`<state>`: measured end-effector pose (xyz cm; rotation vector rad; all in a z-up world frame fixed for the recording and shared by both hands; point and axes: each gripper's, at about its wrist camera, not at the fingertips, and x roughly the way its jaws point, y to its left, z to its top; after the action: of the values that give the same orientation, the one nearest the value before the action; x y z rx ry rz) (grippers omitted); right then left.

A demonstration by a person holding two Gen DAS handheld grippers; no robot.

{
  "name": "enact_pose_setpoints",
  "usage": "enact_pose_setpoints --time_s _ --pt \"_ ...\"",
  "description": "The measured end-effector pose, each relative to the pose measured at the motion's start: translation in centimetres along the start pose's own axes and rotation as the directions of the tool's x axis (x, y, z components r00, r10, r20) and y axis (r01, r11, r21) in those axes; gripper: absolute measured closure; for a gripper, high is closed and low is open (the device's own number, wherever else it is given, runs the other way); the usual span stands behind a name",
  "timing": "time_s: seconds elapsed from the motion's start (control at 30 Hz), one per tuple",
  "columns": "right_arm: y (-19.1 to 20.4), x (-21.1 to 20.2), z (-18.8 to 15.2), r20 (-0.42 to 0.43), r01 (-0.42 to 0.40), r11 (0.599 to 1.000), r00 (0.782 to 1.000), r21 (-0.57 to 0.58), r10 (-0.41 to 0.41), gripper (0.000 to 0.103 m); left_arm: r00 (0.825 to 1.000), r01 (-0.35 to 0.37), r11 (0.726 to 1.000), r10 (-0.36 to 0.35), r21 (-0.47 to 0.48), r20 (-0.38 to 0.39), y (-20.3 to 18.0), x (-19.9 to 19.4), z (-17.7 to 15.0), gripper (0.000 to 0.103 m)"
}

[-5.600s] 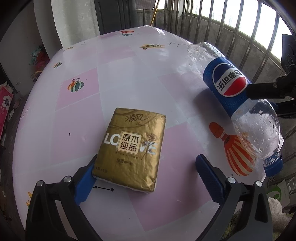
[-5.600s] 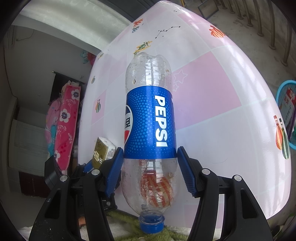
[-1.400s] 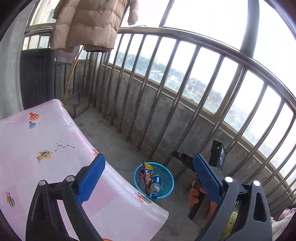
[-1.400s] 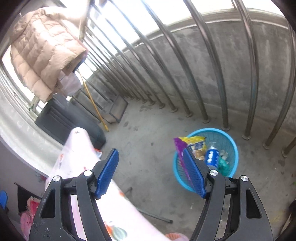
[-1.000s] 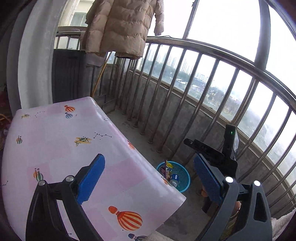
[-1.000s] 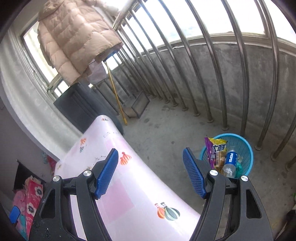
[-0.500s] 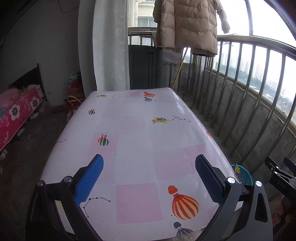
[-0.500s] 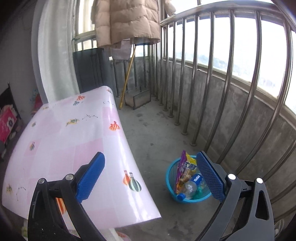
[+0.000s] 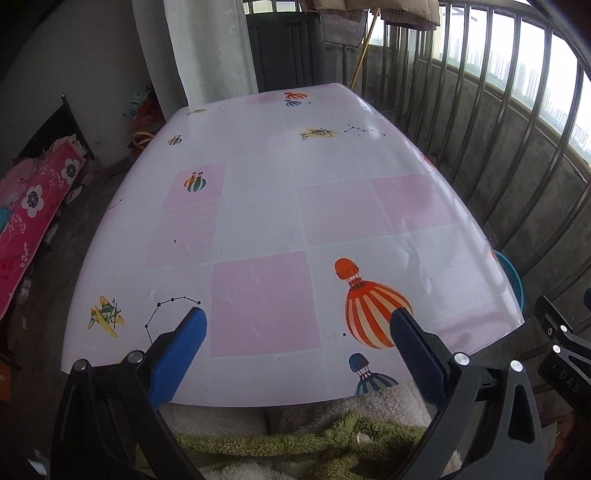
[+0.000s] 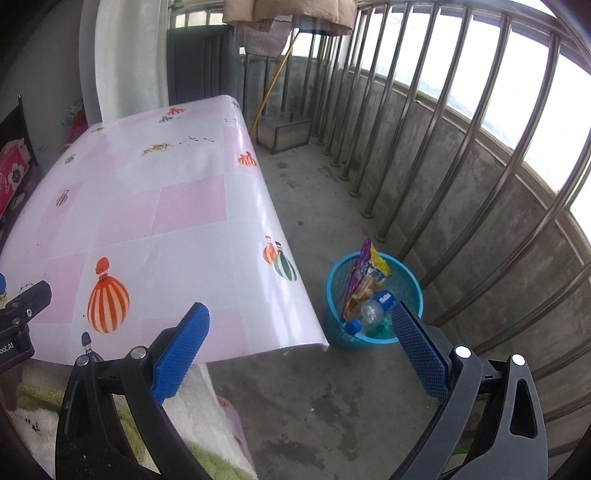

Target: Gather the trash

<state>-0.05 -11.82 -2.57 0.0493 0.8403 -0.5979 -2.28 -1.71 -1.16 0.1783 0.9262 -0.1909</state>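
Nearest in the left wrist view, the left gripper (image 9: pixel 295 332) hangs just over the near edge of the counter (image 9: pixel 266 206), its jaws spread wide with nothing between them; it is held level and pulled back, which reads as a resting pose more than a reach. Below it, at 6 o'clock, a green and white fleecy cloth (image 9: pixel 295 439) lies under the counter's edge.

The right gripper (image 10: pixel 299 325) is likewise spread and empty. It is held off the counter's right corner over the concrete floor (image 10: pixel 317 402), pointing so that the bin stays in sight.

Farther out, at about 2 o'clock from the right jaws, the blue basket (image 10: pixel 334 295) stands on the floor just beside the counter's corner and close to the railing (image 10: pixel 436 155). That spot keeps it within an easy drop from the counter. The trash is in it: a Pepsi bottle (image 10: pixel 373 308) lying cap down toward 8 o'clock, and a snack wrapper (image 10: pixel 369 273) standing up along the rim.

The patterned cloth shows no loose items, so collecting looks finished.

Farthest, a padded coat (image 10: pixel 284 13) hangs at 12 o'clock.
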Motion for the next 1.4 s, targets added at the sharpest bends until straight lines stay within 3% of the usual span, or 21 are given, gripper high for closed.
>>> enact_pose_setpoints --time_s 0.43,1.4 --pt "-0.2 0.2 -1.0 -0.031 0.023 1.0 0.999 0.011 -0.022 0.008 0.998 -0.057 0.997 0.056 -0.048 -0.028 1.1 0.5 0.5 0.006" --pt "-2.0 0.0 -1.6 -0.062 0.042 0.998 0.997 0.045 -0.04 0.008 1.0 0.028 0.999 -0.028 0.018 -0.013 -1.7 0.7 1.3 0.006"
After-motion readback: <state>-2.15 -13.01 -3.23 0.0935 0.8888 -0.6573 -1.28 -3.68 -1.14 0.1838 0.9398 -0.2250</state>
